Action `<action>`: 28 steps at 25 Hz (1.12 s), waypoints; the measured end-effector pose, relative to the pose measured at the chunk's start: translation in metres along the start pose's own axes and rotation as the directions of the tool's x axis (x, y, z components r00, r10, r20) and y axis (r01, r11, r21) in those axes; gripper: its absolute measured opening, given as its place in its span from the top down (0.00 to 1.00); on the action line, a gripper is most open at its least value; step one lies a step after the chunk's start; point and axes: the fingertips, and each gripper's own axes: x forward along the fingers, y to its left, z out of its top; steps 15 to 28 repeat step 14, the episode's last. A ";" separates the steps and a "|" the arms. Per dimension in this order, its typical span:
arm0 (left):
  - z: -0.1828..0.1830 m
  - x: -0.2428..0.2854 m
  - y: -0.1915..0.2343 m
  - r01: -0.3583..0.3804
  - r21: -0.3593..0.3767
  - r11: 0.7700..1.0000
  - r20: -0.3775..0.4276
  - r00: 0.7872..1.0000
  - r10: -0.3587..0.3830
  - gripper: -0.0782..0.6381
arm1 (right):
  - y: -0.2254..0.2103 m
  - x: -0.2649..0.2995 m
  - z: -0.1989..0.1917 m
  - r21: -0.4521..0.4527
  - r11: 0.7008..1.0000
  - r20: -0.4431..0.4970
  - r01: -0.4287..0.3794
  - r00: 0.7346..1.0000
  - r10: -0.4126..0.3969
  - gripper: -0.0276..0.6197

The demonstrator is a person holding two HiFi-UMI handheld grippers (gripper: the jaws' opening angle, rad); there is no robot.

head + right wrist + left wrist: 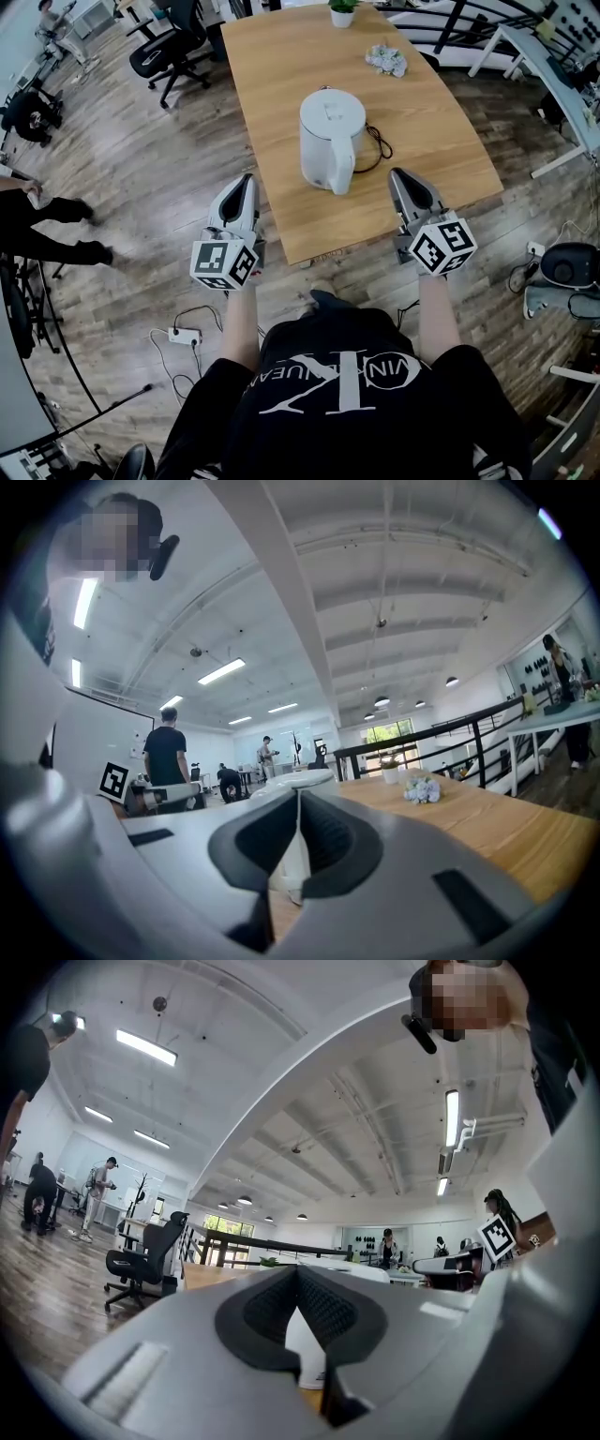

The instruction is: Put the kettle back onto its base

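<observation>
A white electric kettle (330, 139) stands upright near the front of the wooden table (281, 84), its handle facing me. A black cord (377, 142) curls out from under its right side. Whatever it rests on is hidden beneath it. My left gripper (246, 180) hangs beside the table's front left edge, level, its jaws shut and empty. My right gripper (397, 174) is over the front right edge, also shut and empty. Neither touches the kettle. The left gripper view has the kettle (306, 1354) just beyond the closed tips (298, 1277). The right gripper view shows the same kettle (286, 864).
A small potted plant (342, 11) and a bunch of pale flowers (386, 59) sit at the far end of the table. A black office chair (173, 47) stands at the back left. A power strip (184, 335) lies on the floor. White desks are at the right.
</observation>
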 end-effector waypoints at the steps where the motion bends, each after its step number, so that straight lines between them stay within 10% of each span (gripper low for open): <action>1: 0.000 0.001 0.001 -0.001 -0.001 1.000 0.000 1.000 0.001 0.88 | 0.000 0.001 0.000 0.000 1.000 -0.001 -0.001 1.000 0.001 0.93; 28: -0.002 0.003 0.005 -0.004 0.000 1.000 -0.005 1.000 0.004 0.88 | -0.001 0.003 -0.009 0.017 1.000 -0.012 -0.006 1.000 0.006 0.93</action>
